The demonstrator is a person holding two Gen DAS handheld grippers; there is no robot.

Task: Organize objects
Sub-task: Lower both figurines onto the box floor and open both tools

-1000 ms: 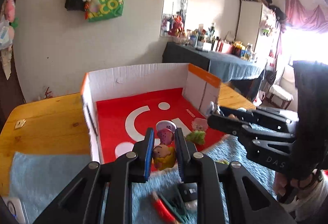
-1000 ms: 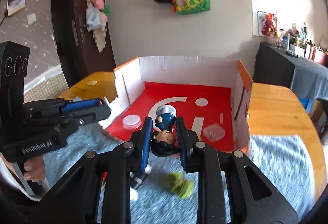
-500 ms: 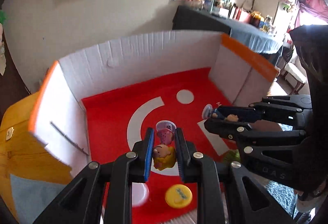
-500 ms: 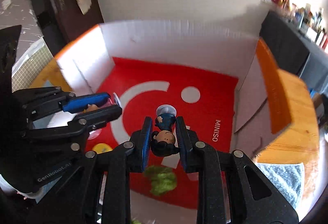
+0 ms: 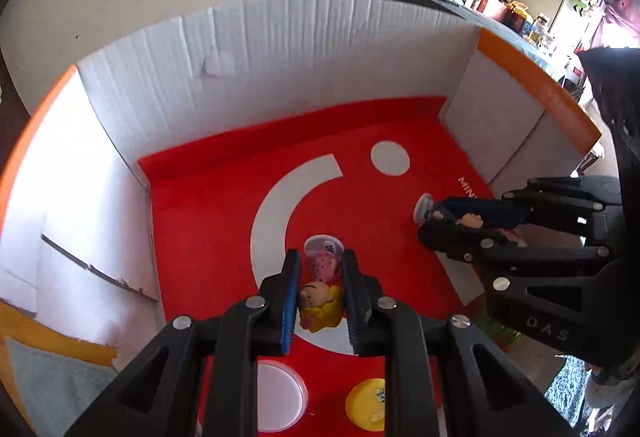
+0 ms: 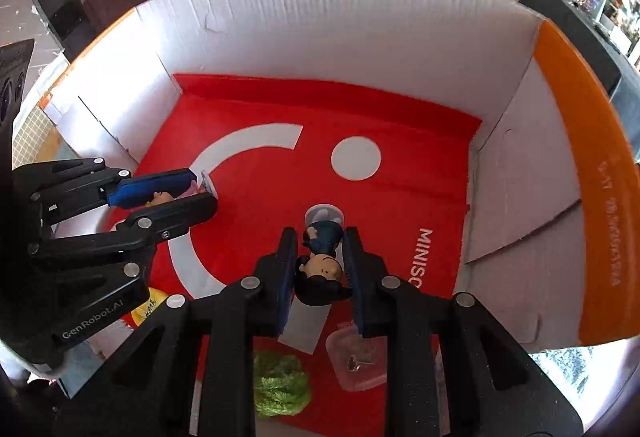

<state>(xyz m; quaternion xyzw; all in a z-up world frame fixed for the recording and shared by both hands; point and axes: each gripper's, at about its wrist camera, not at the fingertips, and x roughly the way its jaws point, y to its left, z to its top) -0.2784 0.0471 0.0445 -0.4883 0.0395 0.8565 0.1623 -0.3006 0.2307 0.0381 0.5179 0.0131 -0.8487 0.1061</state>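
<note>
Cardboard box [image 5: 280,49] fills both of my wrist views, its white walls edged in orange and its floor a red sheet [image 5: 224,197] printed with a white arc and a dot. Starting at the left, my left gripper [image 5: 320,289] points steeply down into the box and is clamped on a blonde figure [image 5: 320,307], head toward the camera, its pink dress and round base [image 5: 323,245] sticking out past the fingertips; I cannot tell whether the base touches the red sheet. Below that gripper, near the front edge, lie a white disc [image 5: 278,397] and, just right of it, a yellow cap [image 5: 366,411]. Further right, my right gripper [image 6: 320,269] is closed on a dark-haired figure [image 6: 320,277] in a blue outfit, also head toward the camera, with its clear base [image 6: 323,215] out in front over the red sheet, left of the MINISO lettering [image 6: 420,257]. Each gripper shows in the other's view, side on, the two near each other over the middle of the box. Under the right gripper, at the front, sit a green fuzzy piece [image 6: 282,389] and, just to its right, a small clear container [image 6: 358,361]. At the far right the orange-edged side wall [image 6: 584,217] stands up.
</note>
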